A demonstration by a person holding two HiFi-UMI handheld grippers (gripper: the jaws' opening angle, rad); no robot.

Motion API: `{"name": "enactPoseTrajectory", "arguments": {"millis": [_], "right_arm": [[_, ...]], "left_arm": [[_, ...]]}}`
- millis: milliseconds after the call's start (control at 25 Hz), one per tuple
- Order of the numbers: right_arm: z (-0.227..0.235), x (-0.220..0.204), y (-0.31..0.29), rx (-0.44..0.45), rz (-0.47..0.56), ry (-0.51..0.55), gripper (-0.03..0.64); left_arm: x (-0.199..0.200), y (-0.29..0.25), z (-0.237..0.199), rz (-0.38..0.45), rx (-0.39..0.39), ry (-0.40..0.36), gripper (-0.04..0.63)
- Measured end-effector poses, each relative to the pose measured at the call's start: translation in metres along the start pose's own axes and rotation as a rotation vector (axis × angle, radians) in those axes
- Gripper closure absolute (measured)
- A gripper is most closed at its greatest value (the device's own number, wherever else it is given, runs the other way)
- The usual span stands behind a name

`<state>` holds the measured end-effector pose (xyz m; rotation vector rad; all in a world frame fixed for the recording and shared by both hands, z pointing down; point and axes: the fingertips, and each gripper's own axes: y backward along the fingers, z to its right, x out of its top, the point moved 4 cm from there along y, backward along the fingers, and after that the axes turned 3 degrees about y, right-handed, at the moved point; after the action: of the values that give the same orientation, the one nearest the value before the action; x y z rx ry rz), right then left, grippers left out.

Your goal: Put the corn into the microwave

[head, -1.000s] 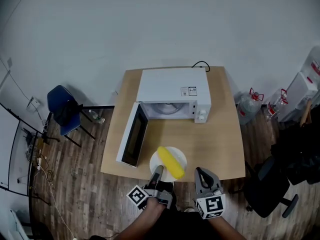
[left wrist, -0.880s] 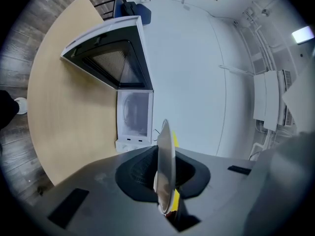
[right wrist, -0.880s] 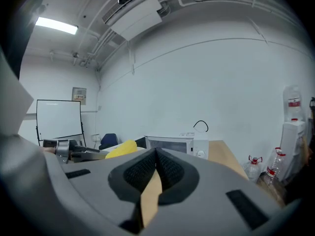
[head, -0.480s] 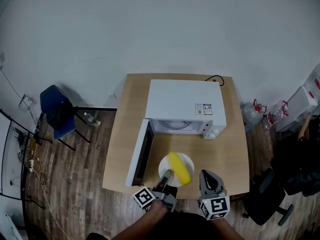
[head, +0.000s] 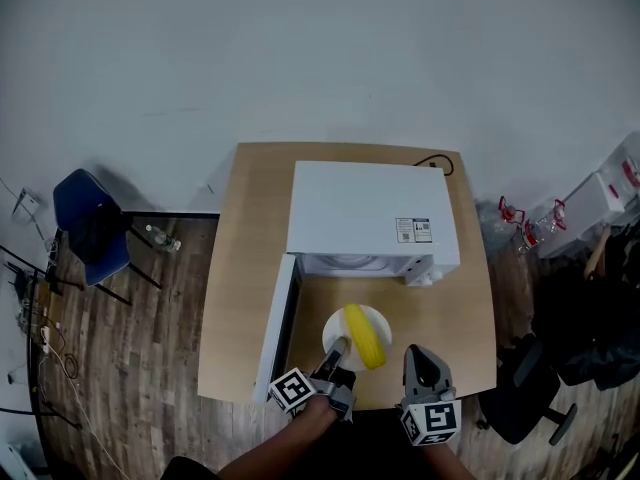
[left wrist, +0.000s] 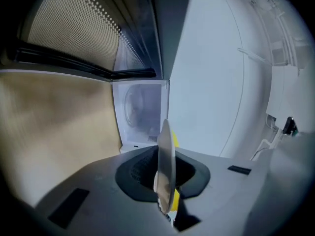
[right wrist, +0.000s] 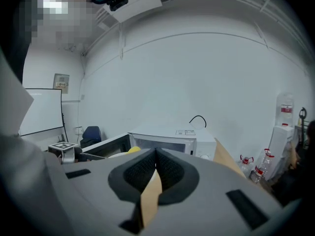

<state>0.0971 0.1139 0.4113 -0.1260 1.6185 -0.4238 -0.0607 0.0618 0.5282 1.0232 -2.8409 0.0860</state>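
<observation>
A yellow corn cob (head: 362, 334) lies on a small white plate (head: 336, 325) held just above the wooden table (head: 245, 268). My left gripper (head: 338, 348) is shut on the plate's near rim. In the left gripper view the plate (left wrist: 165, 156) stands edge-on between the jaws, with the corn (left wrist: 175, 140) peeking out behind it. The white microwave (head: 370, 213) stands just beyond, its door (head: 278, 323) swung open to the left and its cavity (left wrist: 140, 109) straight ahead. My right gripper (head: 420, 360) hovers to the right of the plate, shut and empty, its jaws (right wrist: 155, 173) touching.
A black cable (head: 440, 160) runs from the microwave's back right corner. A blue chair (head: 90, 223) stands on the floor at left. Water bottles (head: 525, 226) and a black office chair (head: 520, 393) are at right. The microwave's control side (head: 425, 268) faces my right gripper.
Both grippers have moved forward toward the microwave, and the plate with the corn now hangs closer to the open cavity. The jaws have not changed.
</observation>
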Motion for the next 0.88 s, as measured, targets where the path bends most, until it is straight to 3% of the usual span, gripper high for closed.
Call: {"name": "enactPoseTrajectory", "arguments": {"millis": [240,480,640,880], "right_arm": [[0.02,0.002,-0.018,-0.037,-0.015,-0.014,0.557],[0.032,0.014,-0.045,0.027,-0.006,0.002,0.557],[0.035,0.017,-0.069,0.067,-0.01,0.019,0.557],[0.03,0.01,-0.097,0.147,-0.03,0.016,0.557]], "left_arm": [[0.018,-0.037,-0.016,0.029,-0.014,-0.038,0.566],[0.049,-0.061,-0.03,0.103,-0.042,-0.041,0.566],[0.062,-0.072,-0.047,0.135,-0.003,-0.051,0.566],[0.071,-0.094,-0.054,0.226,-0.065,-0.042,0.566]]}}
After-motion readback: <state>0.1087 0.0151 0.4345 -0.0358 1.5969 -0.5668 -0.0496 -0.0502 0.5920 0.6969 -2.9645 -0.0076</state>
